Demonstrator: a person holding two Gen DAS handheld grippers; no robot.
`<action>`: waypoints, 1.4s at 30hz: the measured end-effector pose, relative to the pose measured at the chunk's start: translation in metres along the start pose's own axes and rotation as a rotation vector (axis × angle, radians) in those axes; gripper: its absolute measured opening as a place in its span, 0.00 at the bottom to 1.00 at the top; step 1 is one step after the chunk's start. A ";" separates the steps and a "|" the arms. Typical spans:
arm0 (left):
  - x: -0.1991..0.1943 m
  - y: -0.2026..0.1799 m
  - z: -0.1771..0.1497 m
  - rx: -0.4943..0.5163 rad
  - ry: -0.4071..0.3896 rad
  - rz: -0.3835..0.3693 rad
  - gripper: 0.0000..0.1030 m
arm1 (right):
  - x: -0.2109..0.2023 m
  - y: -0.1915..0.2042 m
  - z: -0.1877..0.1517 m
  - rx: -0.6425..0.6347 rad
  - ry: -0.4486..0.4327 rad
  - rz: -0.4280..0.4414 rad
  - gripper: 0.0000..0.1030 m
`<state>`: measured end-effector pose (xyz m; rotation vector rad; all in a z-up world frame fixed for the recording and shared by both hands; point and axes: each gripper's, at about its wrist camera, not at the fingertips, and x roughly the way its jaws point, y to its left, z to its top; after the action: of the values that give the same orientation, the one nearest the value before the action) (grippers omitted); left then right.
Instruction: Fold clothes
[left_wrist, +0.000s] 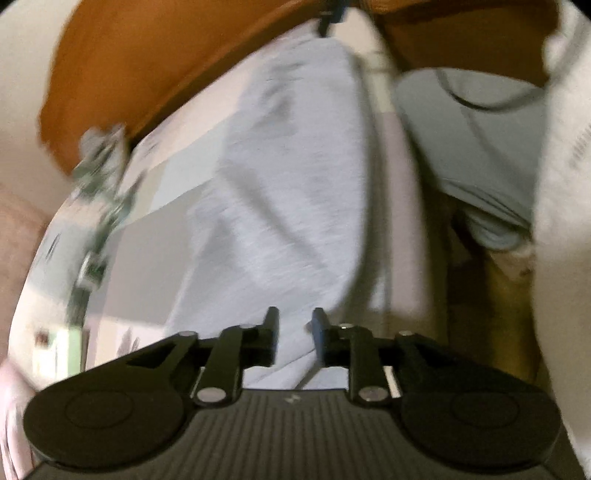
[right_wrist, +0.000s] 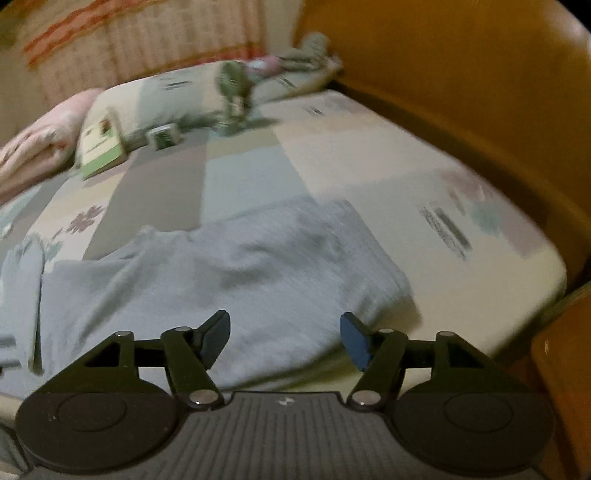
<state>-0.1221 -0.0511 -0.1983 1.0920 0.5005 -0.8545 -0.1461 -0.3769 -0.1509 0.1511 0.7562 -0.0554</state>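
Light grey garment (right_wrist: 236, 273) lay spread on the bed (right_wrist: 369, 177), over the patchwork cover, near its front edge. Right gripper (right_wrist: 285, 338) hung above it w/ fingers wide apart, nothing betw. them. Left gripper (left_wrist: 294, 341) fingers narrowly parted; grey cloth showed in the gap, but pads weren't pressing it. Both views blurred.

Both wrist views angled down, close over bed (right_wrist: 369, 155); blurred, apparently shared.
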 end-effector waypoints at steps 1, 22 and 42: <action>-0.001 0.006 -0.002 -0.041 0.005 0.011 0.30 | 0.001 0.012 0.003 -0.037 -0.009 0.013 0.73; 0.035 0.021 -0.036 -0.644 0.065 -0.004 0.67 | 0.073 0.094 -0.047 -0.284 0.101 0.012 0.94; -0.020 0.074 -0.138 -1.048 0.259 0.113 0.90 | 0.087 0.221 0.001 -0.287 0.205 0.777 1.00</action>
<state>-0.0672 0.0968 -0.1972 0.2447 0.9483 -0.2477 -0.0586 -0.1586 -0.1843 0.1700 0.8579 0.8140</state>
